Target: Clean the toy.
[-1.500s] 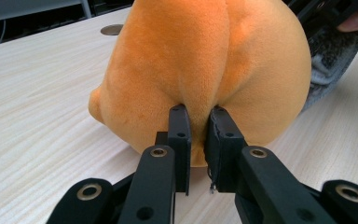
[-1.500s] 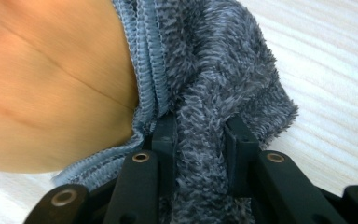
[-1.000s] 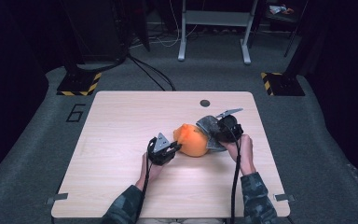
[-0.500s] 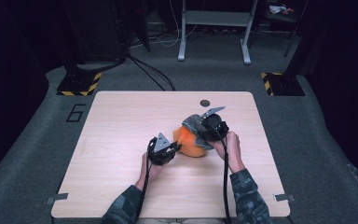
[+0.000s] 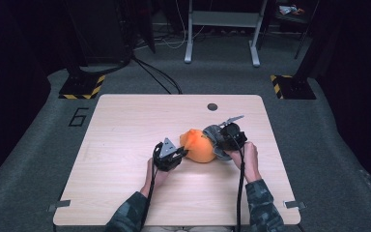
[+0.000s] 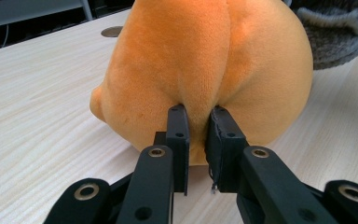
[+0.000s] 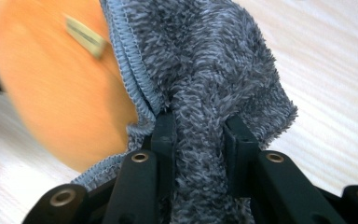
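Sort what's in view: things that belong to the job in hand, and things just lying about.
In use:
orange plush toy, pinched by the left gripper
grey fuzzy cloth, clamped in the right gripper

Lying about:
dark round insert in the table
metal stand on the floor

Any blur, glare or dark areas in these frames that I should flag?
High view: the table is brightly lit, the floor and room around it nearly black; the picture is soft. Left gripper view: sharp, evenly lit, the orange plush toy crisp. Right gripper view: the grey fuzzy cloth is sharp, while the plush and its tag are smeared.
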Tool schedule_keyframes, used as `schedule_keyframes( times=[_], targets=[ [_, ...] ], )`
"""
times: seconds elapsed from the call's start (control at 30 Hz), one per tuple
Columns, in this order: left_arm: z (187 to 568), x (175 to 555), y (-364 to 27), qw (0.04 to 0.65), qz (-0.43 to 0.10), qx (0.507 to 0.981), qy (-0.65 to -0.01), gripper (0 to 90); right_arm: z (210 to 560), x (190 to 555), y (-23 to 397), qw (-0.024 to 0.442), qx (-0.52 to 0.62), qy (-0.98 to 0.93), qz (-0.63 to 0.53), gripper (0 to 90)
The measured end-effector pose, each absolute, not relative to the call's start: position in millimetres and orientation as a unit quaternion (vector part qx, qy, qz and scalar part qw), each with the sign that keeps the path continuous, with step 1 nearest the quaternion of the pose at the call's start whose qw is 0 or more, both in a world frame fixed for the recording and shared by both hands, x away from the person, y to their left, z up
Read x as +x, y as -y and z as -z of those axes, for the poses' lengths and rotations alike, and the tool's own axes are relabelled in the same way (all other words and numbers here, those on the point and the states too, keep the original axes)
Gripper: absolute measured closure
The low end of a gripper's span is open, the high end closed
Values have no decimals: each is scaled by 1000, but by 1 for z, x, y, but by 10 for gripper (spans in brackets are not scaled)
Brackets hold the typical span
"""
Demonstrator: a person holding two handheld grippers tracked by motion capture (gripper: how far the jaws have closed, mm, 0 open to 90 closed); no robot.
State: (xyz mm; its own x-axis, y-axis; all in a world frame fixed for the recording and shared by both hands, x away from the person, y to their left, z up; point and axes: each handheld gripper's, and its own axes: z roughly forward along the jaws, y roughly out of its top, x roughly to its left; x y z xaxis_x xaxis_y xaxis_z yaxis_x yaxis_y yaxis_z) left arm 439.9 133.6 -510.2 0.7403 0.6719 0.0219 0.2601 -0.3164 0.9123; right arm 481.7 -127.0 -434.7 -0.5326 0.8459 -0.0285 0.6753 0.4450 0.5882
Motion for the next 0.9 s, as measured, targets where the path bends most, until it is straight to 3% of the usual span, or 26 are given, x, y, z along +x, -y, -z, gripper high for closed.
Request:
schedule_keyframes(
  times=[0.37,0.63,0.9],
  targets=[
    [511,440,-134,505,-205,783,-299,798,474,493,141,135,493,-831,-221,695],
    [511,440,-134,506,-205,782,-299,798,437,484,146,165,482,-820,-261,698],
    [511,440,-135,506,-205,783,-299,797,390,467,113,195,422,-830,-310,697]
  ],
)
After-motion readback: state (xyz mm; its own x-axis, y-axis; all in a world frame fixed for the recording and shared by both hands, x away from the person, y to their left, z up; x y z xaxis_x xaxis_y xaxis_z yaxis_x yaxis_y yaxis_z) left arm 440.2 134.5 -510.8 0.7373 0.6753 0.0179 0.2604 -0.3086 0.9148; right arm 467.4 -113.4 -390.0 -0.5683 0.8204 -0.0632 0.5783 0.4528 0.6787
